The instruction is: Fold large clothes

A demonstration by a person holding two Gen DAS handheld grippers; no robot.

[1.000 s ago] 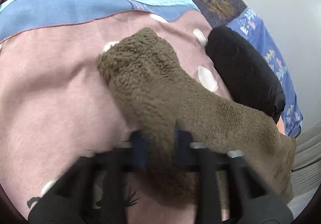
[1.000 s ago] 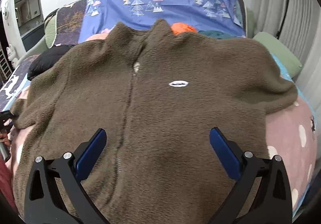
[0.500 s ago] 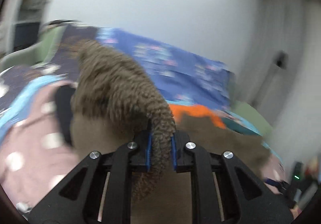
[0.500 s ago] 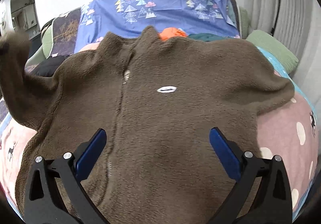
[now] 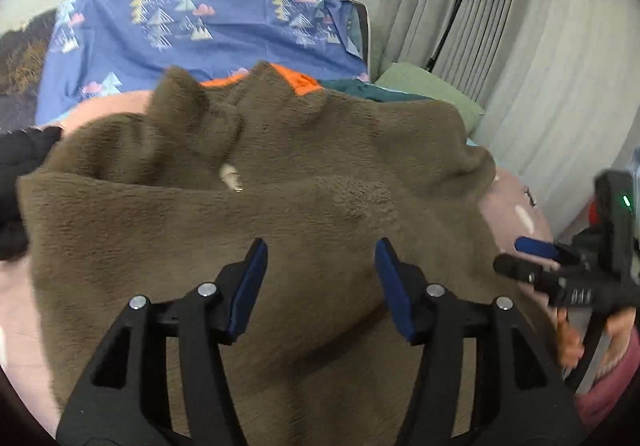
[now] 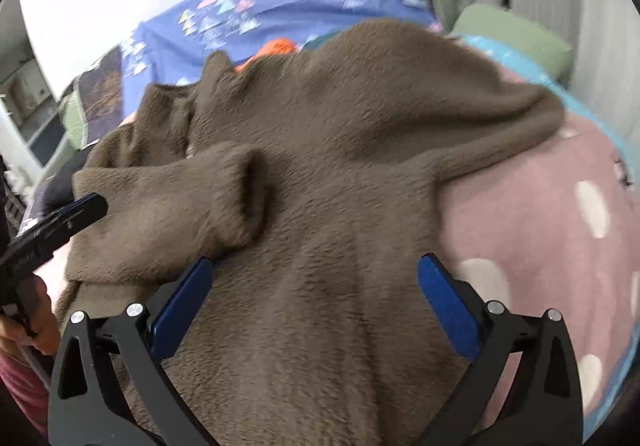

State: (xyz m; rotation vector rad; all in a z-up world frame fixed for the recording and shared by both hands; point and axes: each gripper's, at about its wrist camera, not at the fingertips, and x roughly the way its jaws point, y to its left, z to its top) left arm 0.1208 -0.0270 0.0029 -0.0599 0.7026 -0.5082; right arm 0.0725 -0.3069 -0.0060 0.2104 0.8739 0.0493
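Now brown fleece jacket (image 6: 340, 206), one sleeve (image 6: 168, 214) folded across chest

Fleece jacket (image 6: 340, 186) hem cut off below.

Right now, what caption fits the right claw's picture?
Open right claw over brown fleece jacket, one sleeve folded across.

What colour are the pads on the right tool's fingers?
Blue pads on black fingers, clearest in the right wrist view.
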